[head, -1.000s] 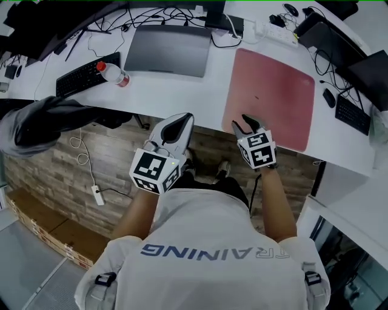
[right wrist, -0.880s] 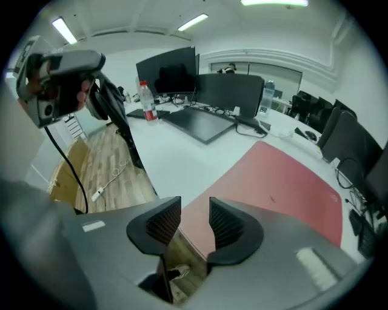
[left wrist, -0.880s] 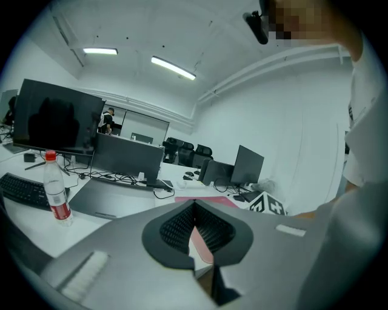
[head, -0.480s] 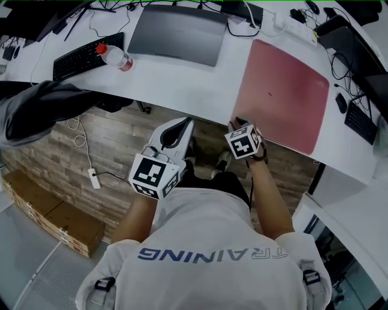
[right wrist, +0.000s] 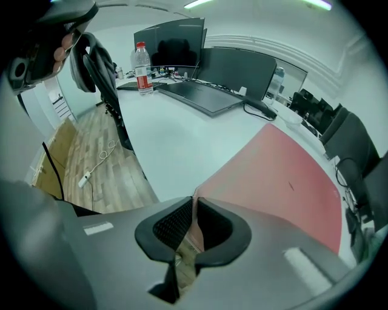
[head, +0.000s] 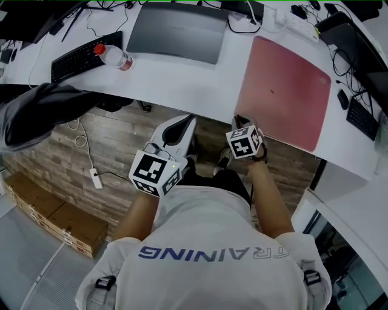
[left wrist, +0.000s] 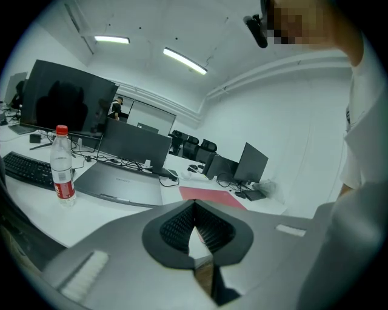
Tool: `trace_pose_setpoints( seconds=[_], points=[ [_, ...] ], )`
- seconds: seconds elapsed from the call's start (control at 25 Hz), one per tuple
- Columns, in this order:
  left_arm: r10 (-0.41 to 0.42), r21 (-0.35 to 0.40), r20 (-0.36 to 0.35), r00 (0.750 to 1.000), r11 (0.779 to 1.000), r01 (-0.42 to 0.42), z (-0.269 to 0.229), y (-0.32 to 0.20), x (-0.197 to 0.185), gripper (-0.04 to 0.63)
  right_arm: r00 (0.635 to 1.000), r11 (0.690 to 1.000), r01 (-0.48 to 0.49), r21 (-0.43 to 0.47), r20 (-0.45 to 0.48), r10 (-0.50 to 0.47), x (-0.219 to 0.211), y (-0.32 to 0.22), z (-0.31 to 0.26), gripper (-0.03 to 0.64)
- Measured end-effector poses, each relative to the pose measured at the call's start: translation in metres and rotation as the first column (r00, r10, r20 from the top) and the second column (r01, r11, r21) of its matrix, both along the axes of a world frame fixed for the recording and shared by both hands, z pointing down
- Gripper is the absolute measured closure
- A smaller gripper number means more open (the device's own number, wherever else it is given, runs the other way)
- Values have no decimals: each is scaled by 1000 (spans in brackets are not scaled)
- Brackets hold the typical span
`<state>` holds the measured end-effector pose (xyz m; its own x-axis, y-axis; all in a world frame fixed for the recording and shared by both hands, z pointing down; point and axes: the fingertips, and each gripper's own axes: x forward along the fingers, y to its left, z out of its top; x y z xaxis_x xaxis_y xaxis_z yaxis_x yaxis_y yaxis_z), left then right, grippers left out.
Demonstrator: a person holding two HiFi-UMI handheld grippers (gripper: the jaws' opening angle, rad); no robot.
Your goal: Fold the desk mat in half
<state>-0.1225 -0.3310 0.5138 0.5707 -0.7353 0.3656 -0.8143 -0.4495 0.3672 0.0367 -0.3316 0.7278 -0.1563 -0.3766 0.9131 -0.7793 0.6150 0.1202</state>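
Desk mat (head: 285,91): pink, laid flat on right part of white counter (head: 182,85). Near edge lies along the counter's front edge. Mat looks close to square in head view, so long axis can't be fixed; in right gripper view it runs away from the person toward the far side.

Key relation: mat's near-left corner is taken by right gripper (head: 237,121). Its jaws have just been closing and are now narrow, w/ the thin corner of the mat (right wrist: 291,181) pinched between the pads (right wrist: 173,225). Rest of the mat lies ahead and to the right of that gripper. Fold direction judged: corner to be lifted and carried over toward the far side or across; can't be told which.

Left gripper (head: 185,121) is held just off the counter's front edge, left of the mat, above wood floor (head: 91,151). Jaws are brought together, nothing between them (left gripper view (left wrist: 194,206)). It is near the mat's left side but apart from it; near-right corner is well apart from both.

Room: mat surface bare, bare counter to its left. Closed laptop (head: 176,30) and bottle (head: 115,57) sit further left, clear of it. Far edge is crowded by a power strip (head: 297,18) and cables; mouse (head: 344,100) and keyboard (head: 364,115) lie near the right edge. Risk judged: sweep over far or right edge could snag those.
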Motion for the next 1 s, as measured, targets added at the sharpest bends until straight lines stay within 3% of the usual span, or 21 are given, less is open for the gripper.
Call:
trace_pose_setpoints(
  seconds=[0.48,1.0],
  points=[
    [102,20,-5,995,995,-102,-5,1,29,595,984,986,-125,114,144,108,18,1,-44,575],
    [160,104,16,987,982,-161,-42,14,101,595,936,928,-303,216,253,246,116,10,-102,575]
  ],
)
